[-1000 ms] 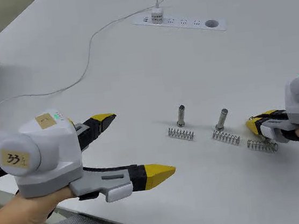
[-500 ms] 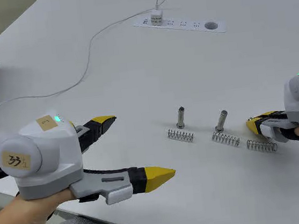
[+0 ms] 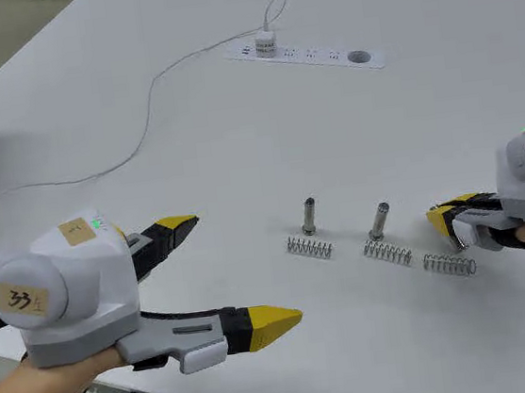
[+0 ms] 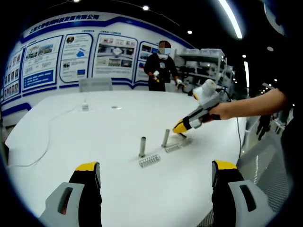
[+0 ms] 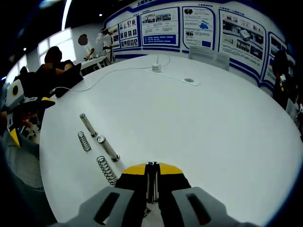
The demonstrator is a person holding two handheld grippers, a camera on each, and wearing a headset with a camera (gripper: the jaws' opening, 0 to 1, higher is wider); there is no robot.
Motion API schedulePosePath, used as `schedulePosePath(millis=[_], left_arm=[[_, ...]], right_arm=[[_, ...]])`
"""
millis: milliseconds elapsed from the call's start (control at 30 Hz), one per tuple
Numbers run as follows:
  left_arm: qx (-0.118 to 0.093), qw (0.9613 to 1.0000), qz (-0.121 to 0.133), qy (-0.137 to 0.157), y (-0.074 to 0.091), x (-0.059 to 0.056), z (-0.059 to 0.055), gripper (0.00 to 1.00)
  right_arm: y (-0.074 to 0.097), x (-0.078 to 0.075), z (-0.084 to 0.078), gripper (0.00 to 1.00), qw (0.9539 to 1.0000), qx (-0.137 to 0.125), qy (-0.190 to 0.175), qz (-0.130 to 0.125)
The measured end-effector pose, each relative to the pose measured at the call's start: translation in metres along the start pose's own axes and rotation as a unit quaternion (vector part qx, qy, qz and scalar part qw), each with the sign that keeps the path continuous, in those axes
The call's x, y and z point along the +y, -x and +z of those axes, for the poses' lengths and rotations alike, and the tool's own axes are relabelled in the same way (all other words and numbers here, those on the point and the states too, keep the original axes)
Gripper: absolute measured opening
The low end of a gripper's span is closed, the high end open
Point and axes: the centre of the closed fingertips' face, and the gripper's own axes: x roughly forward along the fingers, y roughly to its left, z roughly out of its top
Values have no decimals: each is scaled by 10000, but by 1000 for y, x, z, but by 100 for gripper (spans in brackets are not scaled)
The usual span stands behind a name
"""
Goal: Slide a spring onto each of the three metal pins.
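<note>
Your right gripper (image 3: 439,218) has its jaws clamped on the third pin (image 5: 151,182), just beside the right spring (image 3: 449,264). The left pin (image 3: 308,216) and middle pin (image 3: 378,220) stand upright, with the left spring (image 3: 308,247) and middle spring (image 3: 388,253) lying just in front. Your left gripper (image 3: 228,271), jaws wide apart, hovers near the worktop (image 3: 234,114) front edge, with bare surface between it and the pins.

Two short silver pins are stood up side by side on the white table (image 3: 237,142): the left pin (image 3: 308,216) and the middle pin (image 3: 378,220). The left spring (image 3: 308,247) and the middle spring (image 3: 388,254) are laid flat just in front of them (no spring is on a pin yet). The right spring (image 3: 449,264) is laid further right. The third pin (image 5: 151,182) is held tight in the right gripper (image 5: 151,166).
</note>
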Motion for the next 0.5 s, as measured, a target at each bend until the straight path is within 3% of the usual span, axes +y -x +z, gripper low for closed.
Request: schedulePosePath(millis=[500], left_arm=[[59,10000,38,-61,0,0,-2,100]], right_arm=[[12,-2,6,8,9995,-306,-5,7]])
